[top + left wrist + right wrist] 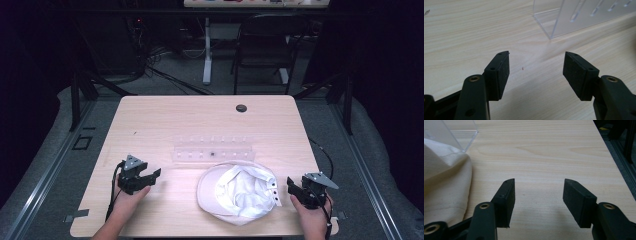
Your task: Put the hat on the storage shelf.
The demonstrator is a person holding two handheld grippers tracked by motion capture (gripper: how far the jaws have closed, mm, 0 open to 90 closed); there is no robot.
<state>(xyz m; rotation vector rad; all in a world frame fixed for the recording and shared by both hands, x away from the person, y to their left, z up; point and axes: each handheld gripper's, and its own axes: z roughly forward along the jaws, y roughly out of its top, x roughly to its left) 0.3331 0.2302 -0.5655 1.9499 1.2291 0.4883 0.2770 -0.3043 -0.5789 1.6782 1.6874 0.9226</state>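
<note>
A white cap (pixel 239 192) lies upside down on the wooden table (pixel 200 120), near its front edge. Just behind it stands a clear acrylic rack (pixel 212 150) with a row of pegs. My left gripper (pixel 154 176) rests on the table to the left of the cap, open, with bare wood between its jaws (pixel 536 67). The rack's corner (pixel 554 22) shows ahead of it. My right gripper (pixel 291 186) sits to the right of the cap, also open and empty (pixel 539 192). The cap's cloth (pixel 446 182) lies to its left, apart from the jaws.
A round cable hole (pixel 241 108) sits near the table's far edge. The table's right edge (pixel 614 165) runs close beside my right gripper. A chair (pixel 265 45) and a desk leg (pixel 207 50) stand on the floor beyond the table.
</note>
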